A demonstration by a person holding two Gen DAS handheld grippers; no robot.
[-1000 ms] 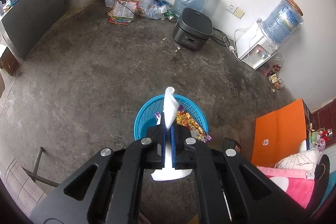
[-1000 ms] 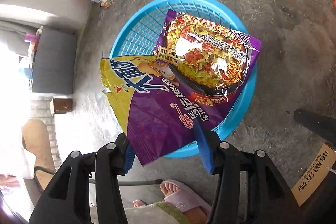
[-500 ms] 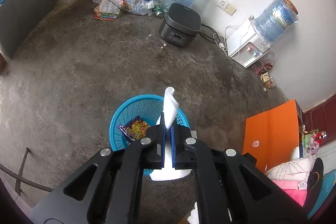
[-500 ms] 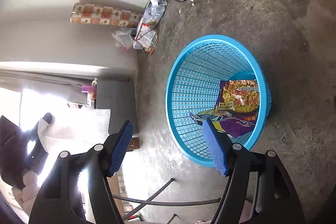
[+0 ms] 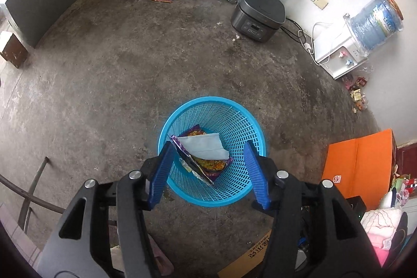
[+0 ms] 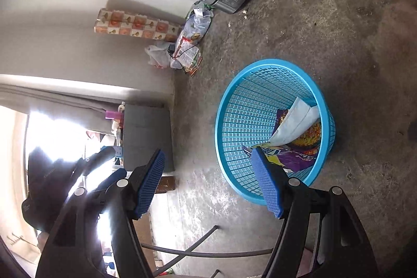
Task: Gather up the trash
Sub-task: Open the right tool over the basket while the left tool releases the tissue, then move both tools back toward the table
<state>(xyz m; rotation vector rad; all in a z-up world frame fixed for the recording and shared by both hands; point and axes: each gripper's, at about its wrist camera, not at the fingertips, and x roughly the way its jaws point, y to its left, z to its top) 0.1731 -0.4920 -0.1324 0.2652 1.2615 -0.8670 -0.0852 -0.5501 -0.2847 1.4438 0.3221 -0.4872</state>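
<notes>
Your left gripper (image 5: 208, 168) fingers just spread, nothing between; right gripper (image 6: 211, 181) fingers apart, empty. Tissue (image 5: 203, 146), wrappers (image 5: 208, 164) inside basket (image 5: 234, 121). Litter (image 5: 357, 93) beyond basket remains.

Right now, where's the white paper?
In both wrist views the white paper lies inside the blue basket, on top of the purple snack wrapper, below the open left tongs.
</notes>
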